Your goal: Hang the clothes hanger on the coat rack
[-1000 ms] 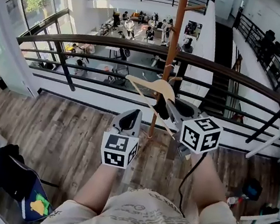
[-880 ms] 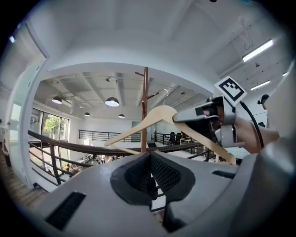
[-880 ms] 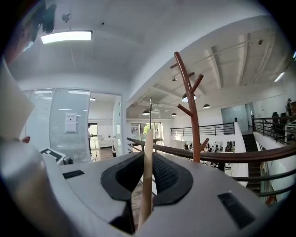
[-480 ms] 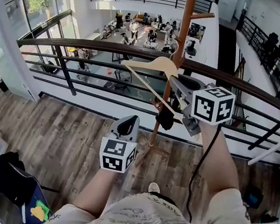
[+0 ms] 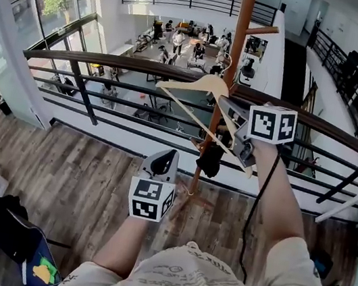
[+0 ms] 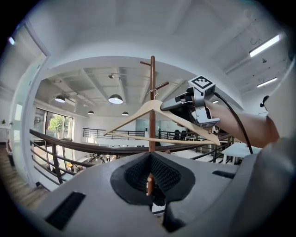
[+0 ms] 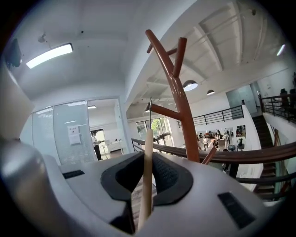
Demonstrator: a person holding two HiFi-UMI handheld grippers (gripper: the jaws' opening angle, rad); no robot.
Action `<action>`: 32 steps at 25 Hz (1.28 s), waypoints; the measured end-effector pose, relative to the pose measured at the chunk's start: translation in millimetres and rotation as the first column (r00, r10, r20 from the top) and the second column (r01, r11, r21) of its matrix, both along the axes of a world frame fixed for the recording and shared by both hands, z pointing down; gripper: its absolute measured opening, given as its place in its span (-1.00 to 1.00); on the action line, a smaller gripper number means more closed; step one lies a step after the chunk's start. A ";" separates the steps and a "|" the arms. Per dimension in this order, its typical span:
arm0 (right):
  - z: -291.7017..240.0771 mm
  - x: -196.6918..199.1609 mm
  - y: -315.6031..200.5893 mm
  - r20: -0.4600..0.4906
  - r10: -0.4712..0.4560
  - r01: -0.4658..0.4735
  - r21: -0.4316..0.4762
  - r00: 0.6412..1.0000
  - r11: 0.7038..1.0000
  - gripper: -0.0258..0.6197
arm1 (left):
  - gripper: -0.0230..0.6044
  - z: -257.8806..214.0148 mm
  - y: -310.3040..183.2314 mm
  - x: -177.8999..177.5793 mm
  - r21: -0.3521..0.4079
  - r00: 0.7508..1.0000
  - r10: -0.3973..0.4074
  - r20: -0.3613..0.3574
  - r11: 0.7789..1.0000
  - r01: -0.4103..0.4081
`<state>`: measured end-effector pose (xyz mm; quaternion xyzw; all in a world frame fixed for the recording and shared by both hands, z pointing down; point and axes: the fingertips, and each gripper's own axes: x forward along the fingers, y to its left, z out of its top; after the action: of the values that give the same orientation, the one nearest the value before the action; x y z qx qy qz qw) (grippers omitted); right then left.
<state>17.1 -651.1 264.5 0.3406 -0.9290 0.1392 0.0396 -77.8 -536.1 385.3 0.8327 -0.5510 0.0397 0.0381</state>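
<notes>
Carrying the clothes hanger (image 5: 203,85) up to the coat rack (image 5: 241,26) is judged to be the step in hand. The hanger is held aloft and tilted, just in front of the rack's pole. Its wire hook (image 5: 226,59) is close beside the pole but is not yet laid over any peg. One wooden arm of the hanger is clamped between the closed jaws of the right gripper (image 5: 231,114); in the right gripper view it is seen running up between the pads. The left gripper (image 5: 159,163) is held lower, near the pole, with its jaws drawn together on nothing. For the next move, the hook must be raised above a peg (image 5: 264,32) and lowered onto it before the clamp is released.
</notes>
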 end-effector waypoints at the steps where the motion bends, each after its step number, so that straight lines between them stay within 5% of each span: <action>1: 3.3 0.2 -5.3 -0.003 0.004 -0.004 -0.006 1.000 1.000 -0.76 | -0.92 0.4 -2.3 0.1 0.000 1.000 -0.002 0.001 1.000 0.002; 12: 38.7 18.8 -51.6 -0.043 0.107 -0.110 -0.072 0.993 0.991 -0.76 | -0.92 8.4 -17.1 -1.7 -0.023 1.000 -0.019 0.003 1.000 0.019; 20: 39.9 31.0 -55.2 -0.095 0.192 -0.187 0.063 0.977 0.980 -0.75 | -0.92 12.3 -19.8 6.4 -0.031 1.000 -0.004 0.002 0.999 0.004; 22: 35.8 31.4 -49.7 -0.104 0.211 -0.197 0.128 0.972 0.972 -0.61 | -0.92 11.8 -19.1 7.6 -0.028 1.000 0.001 0.003 1.000 -0.001; 27: 16.3 46.5 -10.9 -0.055 0.329 -0.293 0.333 0.943 0.896 -0.59 | -0.92 8.0 -16.5 13.2 -0.017 1.000 0.014 -0.007 1.000 -0.014; 30: 17.4 56.0 18.4 -0.010 0.420 -0.379 0.410 0.908 0.829 -0.89 | -0.92 2.7 -17.7 17.3 -0.005 1.000 0.020 -0.013 1.000 -0.020; 32: 29.9 53.6 36.3 0.018 0.424 -0.395 0.398 0.906 0.828 -0.91 | -0.92 -1.3 -18.4 18.1 0.002 1.000 0.025 -0.016 1.000 -0.025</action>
<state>70.7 -614.9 294.4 0.5375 -0.8409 -0.0566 -0.0273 -59.6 -554.6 384.1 0.8397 -0.5405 0.0329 0.0410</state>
